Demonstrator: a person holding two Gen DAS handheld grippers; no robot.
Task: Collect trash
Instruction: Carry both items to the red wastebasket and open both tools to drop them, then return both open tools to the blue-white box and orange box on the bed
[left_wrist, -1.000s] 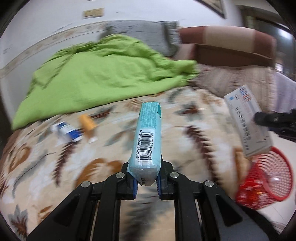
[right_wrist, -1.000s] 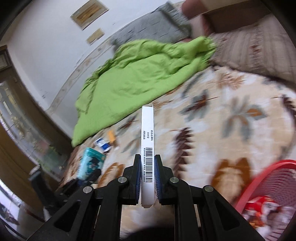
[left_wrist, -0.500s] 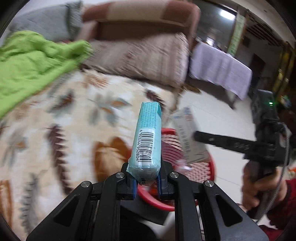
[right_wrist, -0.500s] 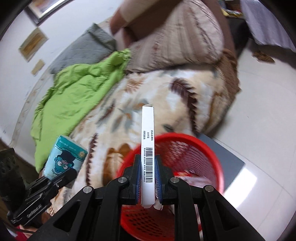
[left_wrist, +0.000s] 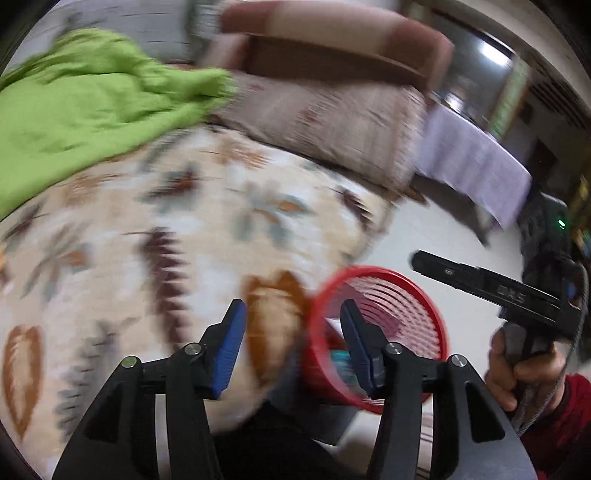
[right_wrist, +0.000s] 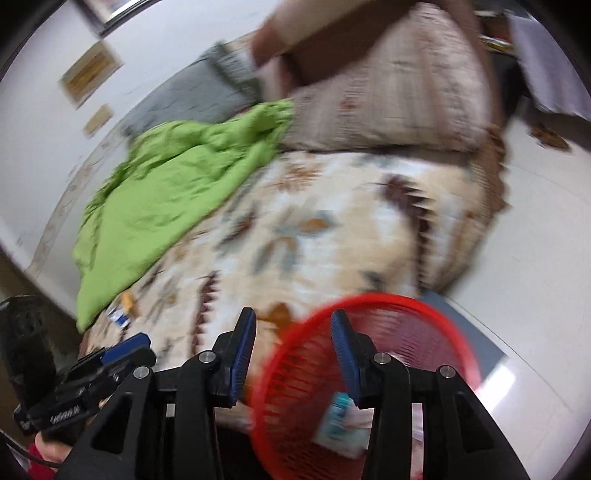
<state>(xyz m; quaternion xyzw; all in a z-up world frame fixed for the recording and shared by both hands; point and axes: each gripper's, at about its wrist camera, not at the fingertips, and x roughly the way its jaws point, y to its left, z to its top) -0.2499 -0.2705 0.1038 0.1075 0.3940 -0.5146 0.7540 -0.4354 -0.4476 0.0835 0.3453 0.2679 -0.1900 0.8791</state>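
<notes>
Left wrist view: the left gripper (left_wrist: 291, 314) has its blue-padded fingers (left_wrist: 229, 339) spread wide with nothing between them. Behind its right finger, at about 4 o'clock of the frame, stands the red mesh basket (left_wrist: 417, 295), its mouth tipped toward the camera. A sliver of the teal packet (left_wrist: 340, 357) shows low inside it beside the finger; its long axis cannot be told here. At 3 o'clock the right gripper (left_wrist: 480, 282) reaches in from the right, held by a hand (left_wrist: 517, 369) at 4 o'clock; whether its fingers are apart cannot be told from this side. The floral bedspread (left_wrist: 147, 229) fills the centre, with a green blanket (left_wrist: 81, 103) at 10 o'clock.

Right wrist view: the right gripper (right_wrist: 293, 321) also has its fingers apart and empty. The basket (right_wrist: 413, 306) sits at 5 o'clock, beside the bed edge. Inside lies the teal packet (right_wrist: 334, 419), its long axis running roughly from 7 to 1 o'clock, next to a white box (right_wrist: 360, 432) whose direction is too blurred to tell. At 8 o'clock on the bedspread (right_wrist: 332, 229) remain a small orange item (right_wrist: 128, 301) and a blue-and-white item (right_wrist: 117, 316), near the edge of the green blanket (right_wrist: 166, 192). The left gripper (right_wrist: 92, 369) shows at 8 o'clock.
</notes>
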